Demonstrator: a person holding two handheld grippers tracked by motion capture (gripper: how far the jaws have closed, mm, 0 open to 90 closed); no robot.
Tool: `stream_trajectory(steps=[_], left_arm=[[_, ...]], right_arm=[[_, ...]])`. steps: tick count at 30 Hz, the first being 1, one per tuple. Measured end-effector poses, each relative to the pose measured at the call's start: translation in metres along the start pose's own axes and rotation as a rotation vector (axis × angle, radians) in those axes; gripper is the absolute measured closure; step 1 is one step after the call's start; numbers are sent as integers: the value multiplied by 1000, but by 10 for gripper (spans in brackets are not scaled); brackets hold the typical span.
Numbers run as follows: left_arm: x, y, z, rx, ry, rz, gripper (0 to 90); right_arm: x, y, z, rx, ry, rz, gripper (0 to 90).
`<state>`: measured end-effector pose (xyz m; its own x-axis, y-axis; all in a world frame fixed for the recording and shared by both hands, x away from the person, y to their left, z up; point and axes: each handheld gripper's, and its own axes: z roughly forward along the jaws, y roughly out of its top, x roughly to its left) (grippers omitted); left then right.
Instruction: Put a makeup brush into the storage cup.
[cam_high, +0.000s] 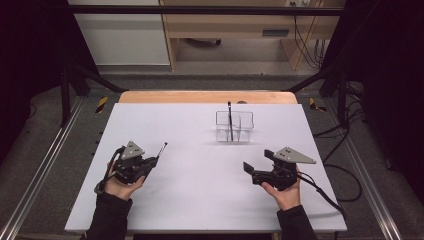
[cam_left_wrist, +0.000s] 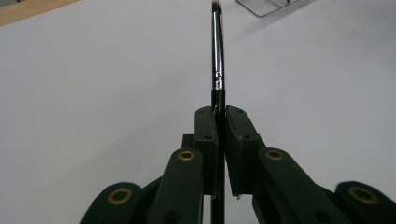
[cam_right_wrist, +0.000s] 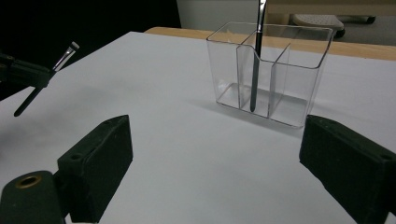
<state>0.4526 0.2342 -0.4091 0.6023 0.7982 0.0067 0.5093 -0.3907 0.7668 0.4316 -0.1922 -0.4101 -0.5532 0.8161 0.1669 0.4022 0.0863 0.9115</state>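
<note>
Clamping a thin brush (cam_left_wrist: 218, 70) in my left gripper (cam_left_wrist: 218, 114) — my right gripper (cam_right_wrist: 215, 154) gapes wide and empty near the clear organizer (cam_right_wrist: 299, 88).

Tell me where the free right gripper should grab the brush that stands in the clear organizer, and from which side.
Grip the brush on the upper handle, above the clear organizer rim, coming in level from the near side. It stands almost upright in the middle compartment, and the walls block any lower grip. The right gripper is open and already faces it.
</note>
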Motion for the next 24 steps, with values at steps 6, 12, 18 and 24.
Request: stream_trajectory(steps=[6, 12, 18, 24], left_arm=[[-6, -2, 0, -28, 4, -19, 836], [-11, -2, -1, -67, 17, -37, 836], [-16, -2, 0, -89, 15, -31, 836], [-24, 0, 0, -126, 15, -29, 836]], right_arm=[[3, 0, 1, 1, -1, 3, 112], [7, 2, 3, -7, 0, 7, 114], [7, 4, 4, -16, 1, 20, 115], [10, 9, 4, -35, 10, 32, 117]])
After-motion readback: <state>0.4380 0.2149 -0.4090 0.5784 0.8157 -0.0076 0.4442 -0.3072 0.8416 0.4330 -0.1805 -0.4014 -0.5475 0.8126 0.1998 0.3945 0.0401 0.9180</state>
